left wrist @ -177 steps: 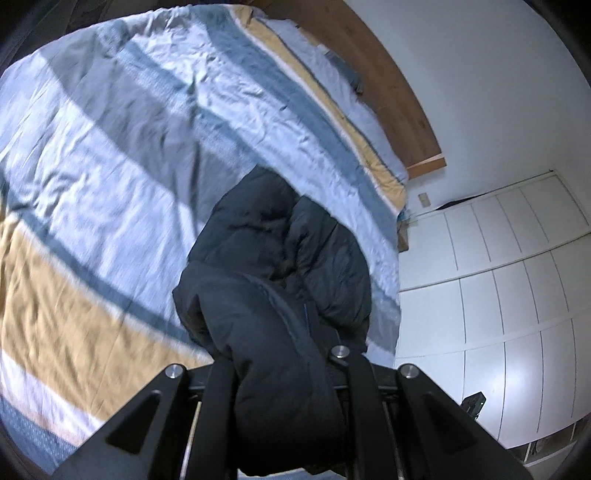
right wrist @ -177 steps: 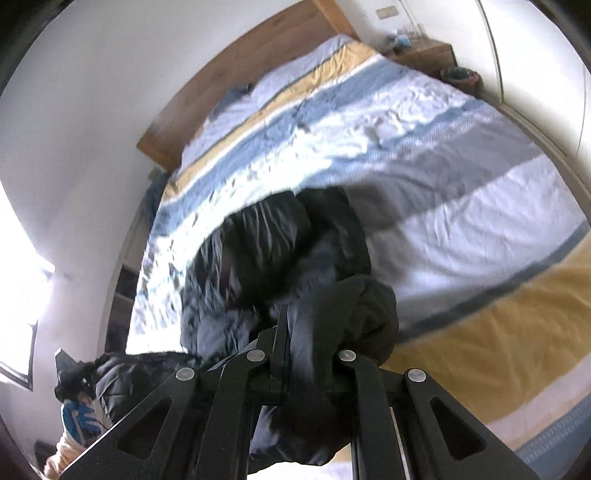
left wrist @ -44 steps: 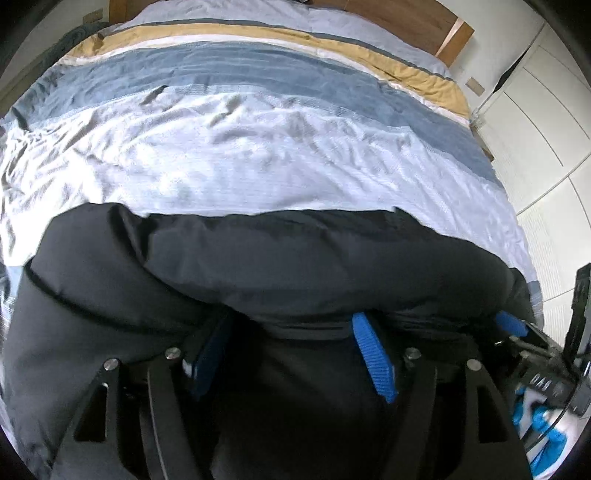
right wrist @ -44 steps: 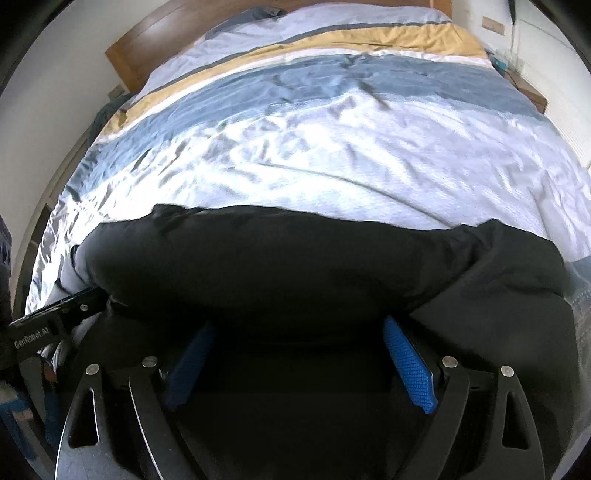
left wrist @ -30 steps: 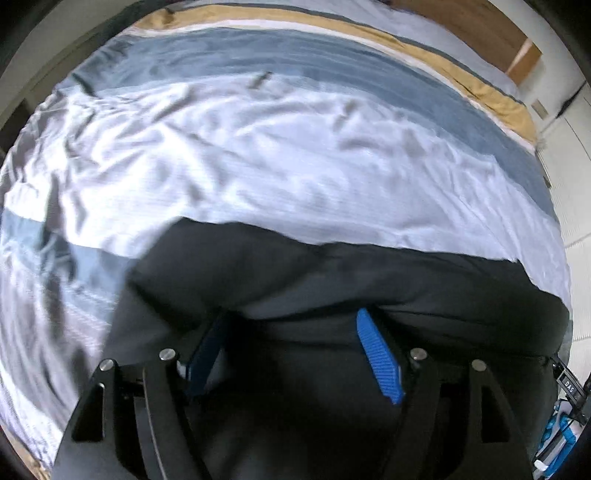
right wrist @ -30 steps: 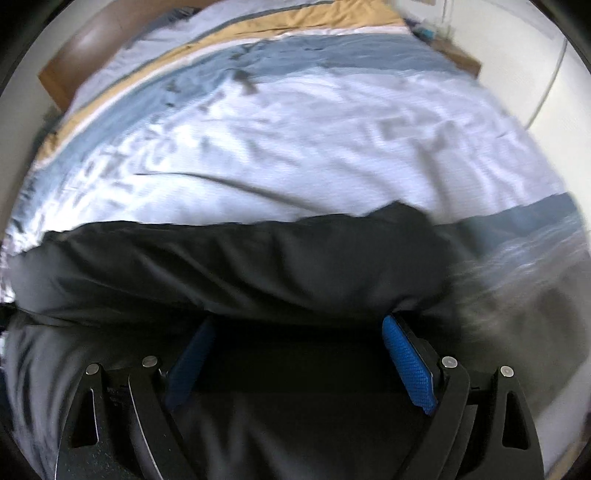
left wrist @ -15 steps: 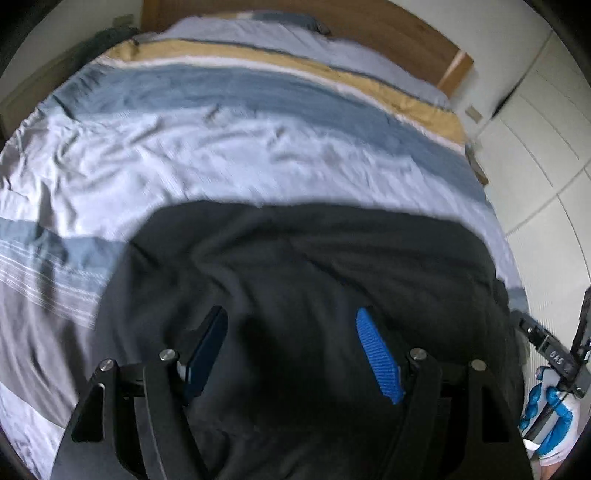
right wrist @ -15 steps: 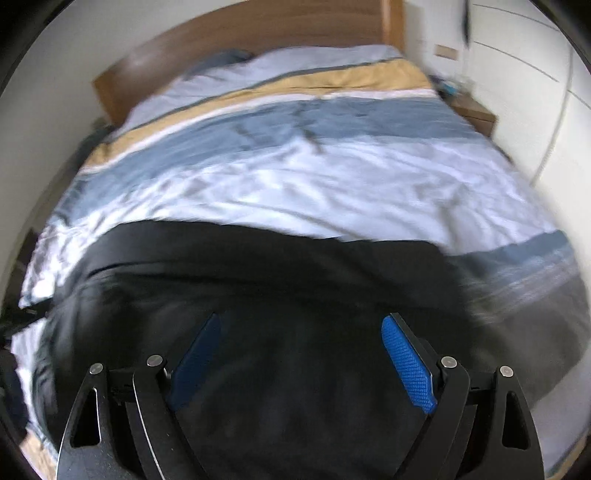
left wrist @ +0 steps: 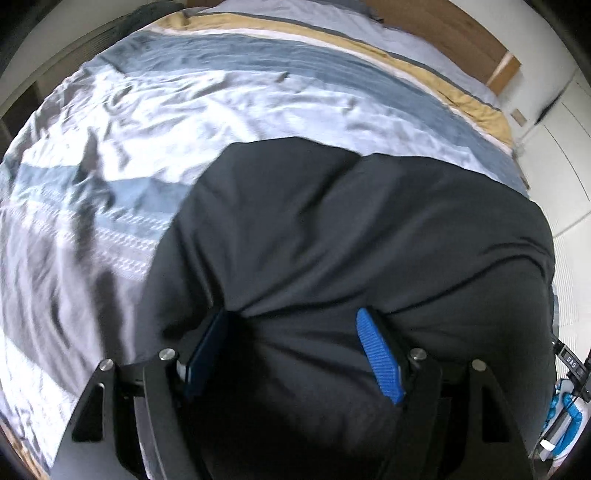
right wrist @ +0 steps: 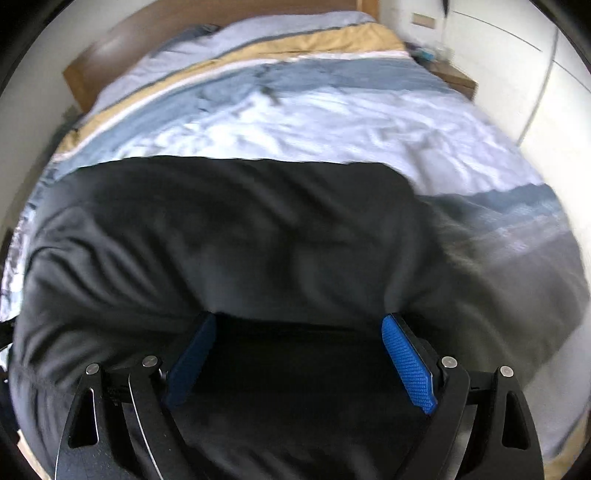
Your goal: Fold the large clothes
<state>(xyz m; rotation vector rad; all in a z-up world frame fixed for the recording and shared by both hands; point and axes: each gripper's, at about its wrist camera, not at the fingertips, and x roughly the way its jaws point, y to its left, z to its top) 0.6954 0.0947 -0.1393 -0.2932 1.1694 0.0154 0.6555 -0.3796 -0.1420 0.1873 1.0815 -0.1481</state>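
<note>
From the left wrist, the left gripper (left wrist: pixel 295 332) is spread wide over the black jacket (left wrist: pixel 351 229) lying on the striped bed (left wrist: pixel 184 92). From the right wrist, the right gripper (right wrist: pixel 299 332) is spread wide too, above the same jacket (right wrist: pixel 240 229).

Only one bit of lettering can be read: in the left wrist view, far to the right of the left gripper (left wrist: pixel 291 354) and at the picture's edge, a small black device (left wrist: pixel 571 363) carries pale capitals that look like "DAS" (tilted, tiny, and partly cut off by the lens rim, so the reading is unsure and more letters may follow). Nothing readable shows on the dark garment (left wrist: pixel 369 229), on the striped bed cover (left wrist: pixel 184 110), or on the gripper's blue pads (left wrist: pixel 380 358). The right wrist view has no legible text: it is blurred, and the small plate on the wall (right wrist: pixel 424 19) far ahead of the right gripper (right wrist: pixel 299 354) shows no characters.
</note>
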